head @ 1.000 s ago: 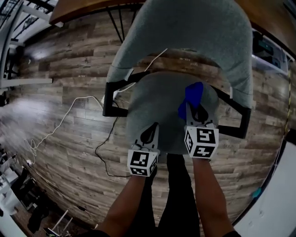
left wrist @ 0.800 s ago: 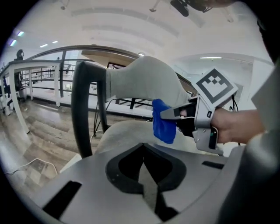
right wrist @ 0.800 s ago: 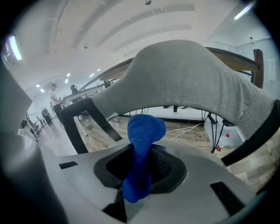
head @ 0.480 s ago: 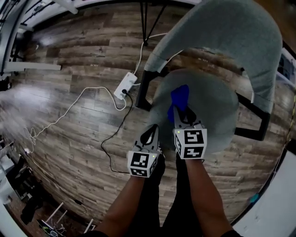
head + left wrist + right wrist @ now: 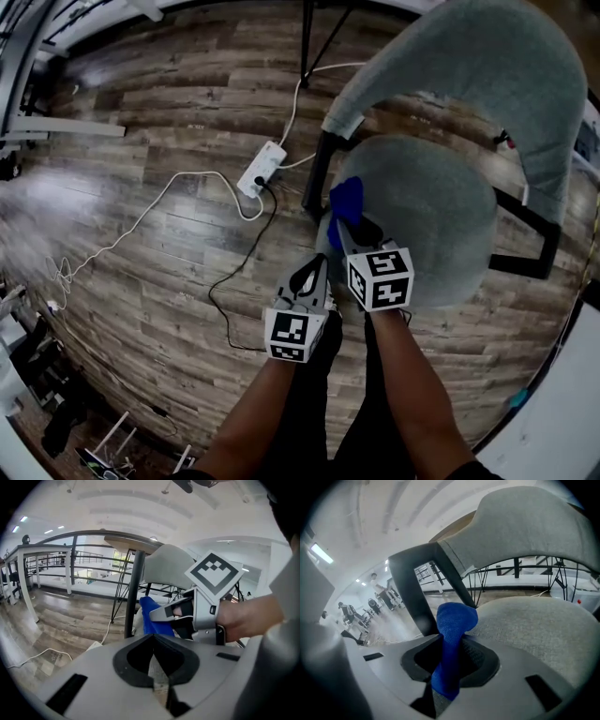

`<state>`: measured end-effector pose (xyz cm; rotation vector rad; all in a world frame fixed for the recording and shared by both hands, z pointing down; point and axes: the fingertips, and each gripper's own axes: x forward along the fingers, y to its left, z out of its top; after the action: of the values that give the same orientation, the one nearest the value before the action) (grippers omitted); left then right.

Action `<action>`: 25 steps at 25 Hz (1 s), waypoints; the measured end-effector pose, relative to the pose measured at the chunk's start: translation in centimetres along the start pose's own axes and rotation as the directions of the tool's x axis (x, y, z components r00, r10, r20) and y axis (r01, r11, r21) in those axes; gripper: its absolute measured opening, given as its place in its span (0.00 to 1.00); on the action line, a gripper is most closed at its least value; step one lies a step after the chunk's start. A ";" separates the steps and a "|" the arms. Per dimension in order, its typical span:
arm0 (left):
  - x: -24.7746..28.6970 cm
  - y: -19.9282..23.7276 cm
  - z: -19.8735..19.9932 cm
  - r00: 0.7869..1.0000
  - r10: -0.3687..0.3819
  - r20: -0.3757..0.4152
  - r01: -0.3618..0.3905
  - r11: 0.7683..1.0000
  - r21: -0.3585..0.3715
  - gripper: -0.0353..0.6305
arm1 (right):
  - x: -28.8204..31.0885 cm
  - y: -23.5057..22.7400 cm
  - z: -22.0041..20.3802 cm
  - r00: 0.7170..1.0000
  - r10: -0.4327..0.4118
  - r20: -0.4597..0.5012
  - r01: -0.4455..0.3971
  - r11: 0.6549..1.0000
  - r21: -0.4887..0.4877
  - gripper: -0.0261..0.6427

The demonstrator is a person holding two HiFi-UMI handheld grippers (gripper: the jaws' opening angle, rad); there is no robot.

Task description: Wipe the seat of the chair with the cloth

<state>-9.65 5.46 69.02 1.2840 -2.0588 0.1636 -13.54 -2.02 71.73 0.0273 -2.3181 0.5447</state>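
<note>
a white power strip [image 5: 263,167] lies on the wood floor [image 5: 141,112] left of the chair. it has a black plug in one socket, and a white cable [image 5: 141,220] loops away from it across the boards.

the right gripper [image 5: 352,230] has its jaws closed tight on a blue cloth [image 5: 345,202]. the right gripper view shows the cloth pinched between them, with one end hanging below the jaws and a bunched end standing out past the tips. that bunched end sits at the left edge of the grey seat [image 5: 422,216], just beside the black frame post [image 5: 319,173]. whether it presses on the fabric i cannot tell. the rest of the seat spreads out to the right of the cloth, and the grey backrest [image 5: 469,66] curves round its far side.

the left gripper [image 5: 307,277] has its jaws together with nothing between them, as its own view shows. in the head view it hangs left of the right gripper and nearer the person, off the seat's near-left edge and over the floor. its view looks across at the right gripper, the hand [image 5: 248,618] that holds it and the cloth sticking out from it.
</note>
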 end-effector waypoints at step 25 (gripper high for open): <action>2.9 -4.1 1.0 0.995 -0.097 -0.015 0.098 0.993 0.061 0.06 | -2.0 -5.8 -2.0 0.992 -0.118 -0.054 0.117 0.993 -0.013 0.19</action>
<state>-7.50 0.78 69.01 1.4152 -1.9900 0.1912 -9.75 -6.76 73.82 0.1418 -2.2497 0.4687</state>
